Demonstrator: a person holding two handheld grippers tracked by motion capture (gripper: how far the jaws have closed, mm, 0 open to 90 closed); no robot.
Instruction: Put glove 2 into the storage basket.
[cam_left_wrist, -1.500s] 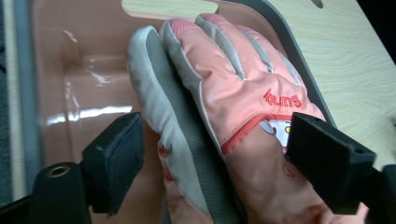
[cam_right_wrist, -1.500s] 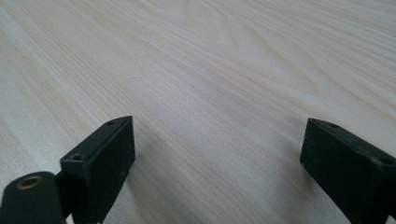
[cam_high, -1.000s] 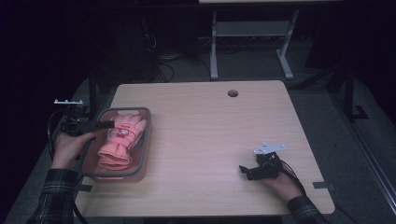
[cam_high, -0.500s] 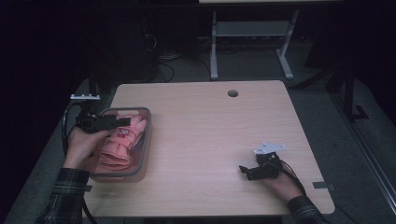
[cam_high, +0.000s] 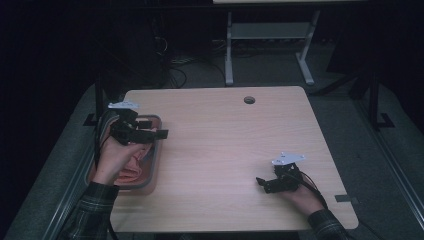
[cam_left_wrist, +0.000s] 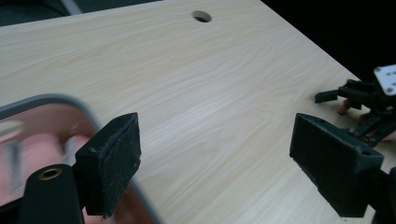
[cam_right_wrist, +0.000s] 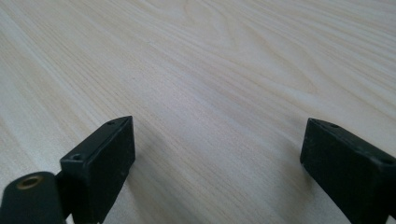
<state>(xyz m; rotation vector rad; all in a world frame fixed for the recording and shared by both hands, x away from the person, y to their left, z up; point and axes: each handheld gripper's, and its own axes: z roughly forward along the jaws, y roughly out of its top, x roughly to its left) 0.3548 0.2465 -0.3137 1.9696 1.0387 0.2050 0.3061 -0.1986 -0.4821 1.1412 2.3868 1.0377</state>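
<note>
- The left tool (cam_high: 150, 134) hovers above the right rim of a grey-rimmed clear tray (cam_high: 155, 165) at the left edge of the wooden surface (cam_high: 225, 145); its jaws are spread wide with nothing between them, as the left gripper view shows.
- Pink gloves (cam_high: 134, 167) lie inside the tray, partly hidden by the left hand (cam_high: 114, 157).
- The right tool (cam_high: 265, 184) rests low on the surface near its front right corner, well apart from the tray; its jaws are spread over bare wood.
- A round cable hole (cam_high: 249, 100) sits near the far edge of the surface.
</note>
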